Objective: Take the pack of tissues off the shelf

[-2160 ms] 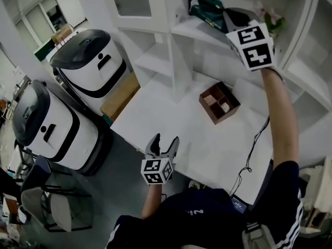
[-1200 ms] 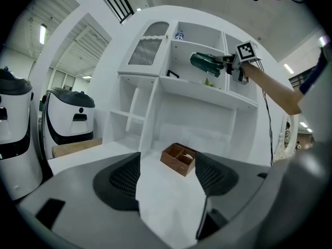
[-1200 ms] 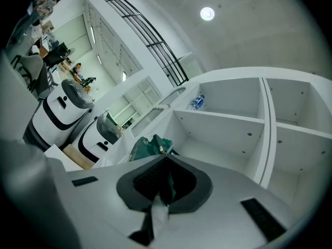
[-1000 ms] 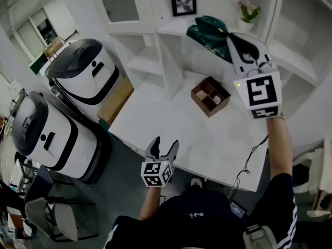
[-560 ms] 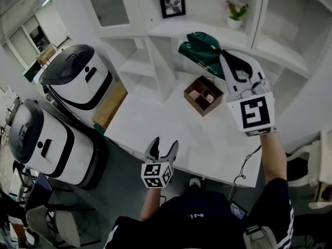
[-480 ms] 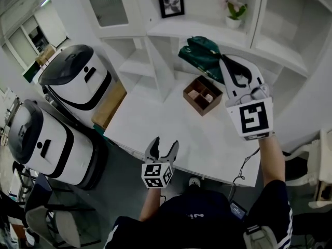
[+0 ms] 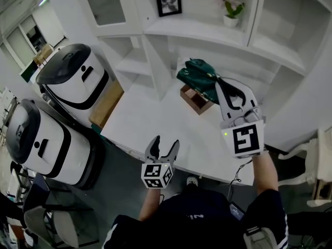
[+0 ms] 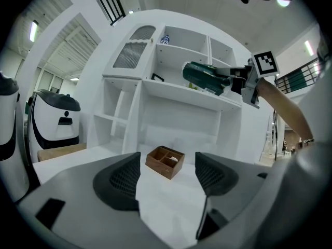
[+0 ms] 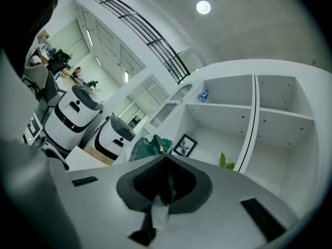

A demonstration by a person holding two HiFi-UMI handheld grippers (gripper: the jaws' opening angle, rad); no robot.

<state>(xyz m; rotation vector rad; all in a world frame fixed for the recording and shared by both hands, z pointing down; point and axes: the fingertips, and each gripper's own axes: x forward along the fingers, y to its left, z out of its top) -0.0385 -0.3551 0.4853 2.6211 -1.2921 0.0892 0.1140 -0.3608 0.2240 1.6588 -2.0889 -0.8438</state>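
- Tissue pack [image 7: 198, 75], dark green, pinched in the closed right hand-held gripper [image 7: 218, 84], off the shelf [image 7: 207, 32], seemingly above the wooden organizer [image 7: 192, 100].
- Left hand-held gripper [image 7: 166, 141] gapes empty near the counter [image 7: 150, 115] front edge.

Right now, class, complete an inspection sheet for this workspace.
Surface: white table, holding a brown wooden divided box.
Job's things: dark green soft tissue pack, off the white shelf, held over the box.
Clutter: nothing seen.
Grippers: right gripper shut on the pack's edge; left gripper open, empty.
Cables: thin black cable at the table's near edge.
Surroundings: framed picture, potted plant on shelves; two white-and-black machines on the floor.
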